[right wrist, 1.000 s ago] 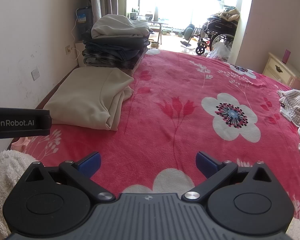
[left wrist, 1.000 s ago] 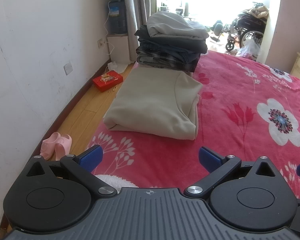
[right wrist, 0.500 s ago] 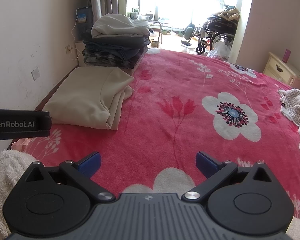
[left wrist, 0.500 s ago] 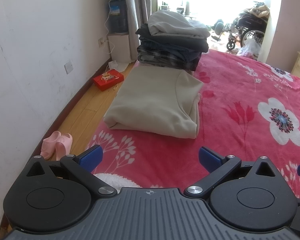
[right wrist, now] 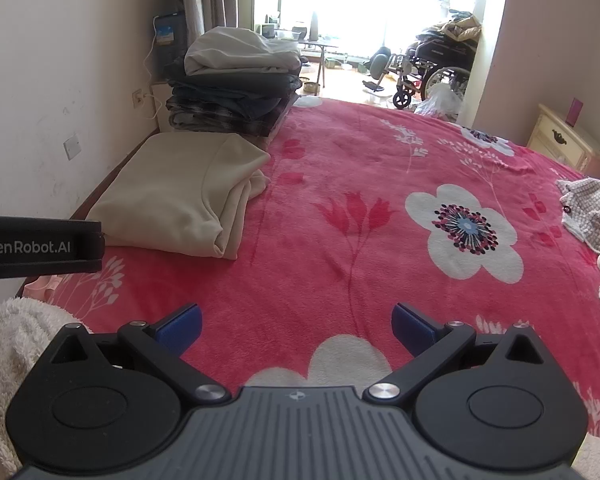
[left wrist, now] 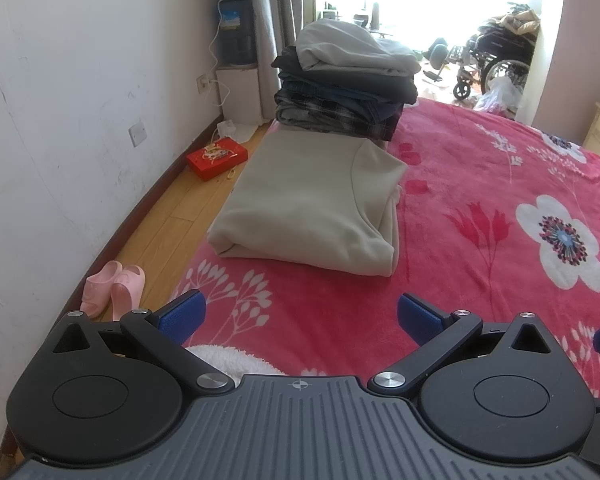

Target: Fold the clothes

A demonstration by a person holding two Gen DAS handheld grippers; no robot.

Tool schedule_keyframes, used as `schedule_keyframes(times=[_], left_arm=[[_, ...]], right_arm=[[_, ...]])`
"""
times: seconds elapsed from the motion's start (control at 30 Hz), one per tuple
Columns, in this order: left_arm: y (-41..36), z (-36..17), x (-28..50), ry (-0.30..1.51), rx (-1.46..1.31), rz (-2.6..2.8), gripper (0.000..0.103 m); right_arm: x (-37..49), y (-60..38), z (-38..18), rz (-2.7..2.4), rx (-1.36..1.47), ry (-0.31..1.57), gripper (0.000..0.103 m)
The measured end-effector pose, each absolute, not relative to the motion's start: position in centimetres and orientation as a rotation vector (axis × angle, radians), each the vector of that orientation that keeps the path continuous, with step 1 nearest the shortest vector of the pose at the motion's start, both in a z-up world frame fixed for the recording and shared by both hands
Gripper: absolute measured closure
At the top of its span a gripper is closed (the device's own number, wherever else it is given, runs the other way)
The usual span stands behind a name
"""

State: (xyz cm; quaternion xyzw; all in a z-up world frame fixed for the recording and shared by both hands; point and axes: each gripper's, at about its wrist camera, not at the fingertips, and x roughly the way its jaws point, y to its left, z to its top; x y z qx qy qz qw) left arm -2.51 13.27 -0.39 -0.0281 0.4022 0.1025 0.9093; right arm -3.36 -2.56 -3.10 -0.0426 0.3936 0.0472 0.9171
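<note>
Left gripper (left wrist: 300, 316) is hovering low over the blanket (left wrist: 460, 216) near the bed's left edge, jaws spread wide, nothing between the blue pads (left wrist: 182, 314). Right gripper (right wrist: 296, 326) is hovering further toward the bed's middle, jaws likewise wide apart and empty. A folded beige garment (left wrist: 304, 204) is lying flat ahead of the left gripper, its left side running along the bed edge, its thick folded corner pointing toward the grippers. Just behind it, touching or nearly so, a stack (left wrist: 344, 84) of folded dark and plaid clothes is sitting with a light grey piece on top. To the right of both, a broad stretch of blanket is lying bare as far as the white flower (right wrist: 464, 232). At the far right edge of the right view, crumpled unfolded clothes (right wrist: 592, 216) are lying on the blanket, well apart from the beige garment. Beside the bed's left edge, a strip of wood floor is running along the wall, with pink slippers (left wrist: 114, 288) and a red box (left wrist: 216, 158) on it. A white fleecy sleeve (right wrist: 12, 344) is showing at lower left in the right view.
</note>
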Motion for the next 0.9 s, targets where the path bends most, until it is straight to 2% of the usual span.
schedule_keyframes(times=[0.9], left_arm=[[13.49,-0.48,-2.4,0.834,-0.062,0.212,0.0]], right_arm=[[-3.38,-2.56,-3.07,0.101,-0.087,0.811,0.0]])
